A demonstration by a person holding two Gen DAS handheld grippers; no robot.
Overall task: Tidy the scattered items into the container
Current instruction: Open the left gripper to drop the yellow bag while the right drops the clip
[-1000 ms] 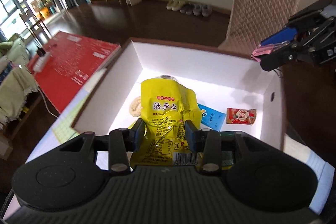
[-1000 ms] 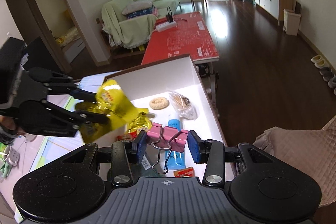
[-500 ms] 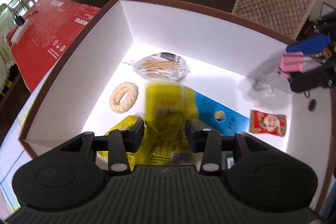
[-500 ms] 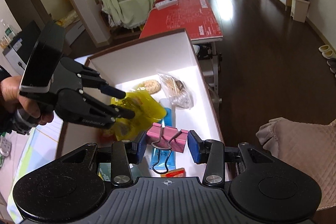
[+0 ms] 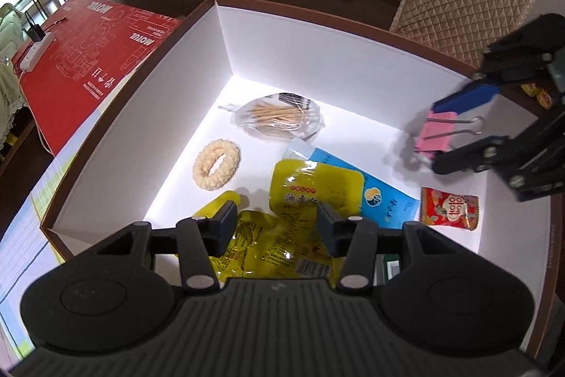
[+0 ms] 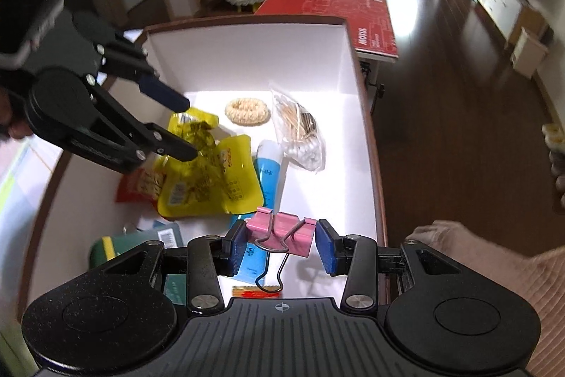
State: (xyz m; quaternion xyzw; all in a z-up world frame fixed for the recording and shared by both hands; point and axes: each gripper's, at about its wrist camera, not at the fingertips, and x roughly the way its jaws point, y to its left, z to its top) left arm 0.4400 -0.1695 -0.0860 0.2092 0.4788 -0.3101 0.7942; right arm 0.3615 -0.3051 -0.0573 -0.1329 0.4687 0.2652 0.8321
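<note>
Clip [image 6: 280,232] between right gripper [image 6: 280,248] pads, contact unclear; left gripper [image 5: 276,224] spread above yellow pouch [image 5: 310,196]; green item [image 6: 141,244] at box [image 5: 300,52] near edge half hidden.

White-walled box [image 5: 282,45] holds yellow pouch [image 5: 314,186], blue sachet [image 5: 385,200], pink clip [image 6: 282,232].

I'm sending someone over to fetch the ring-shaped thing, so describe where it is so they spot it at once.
Look inside the white box. On its floor, beside the clear bag of wooden sticks, lies the ring. It alone is a pale, ridged loop with a hole, not a packet.
</note>
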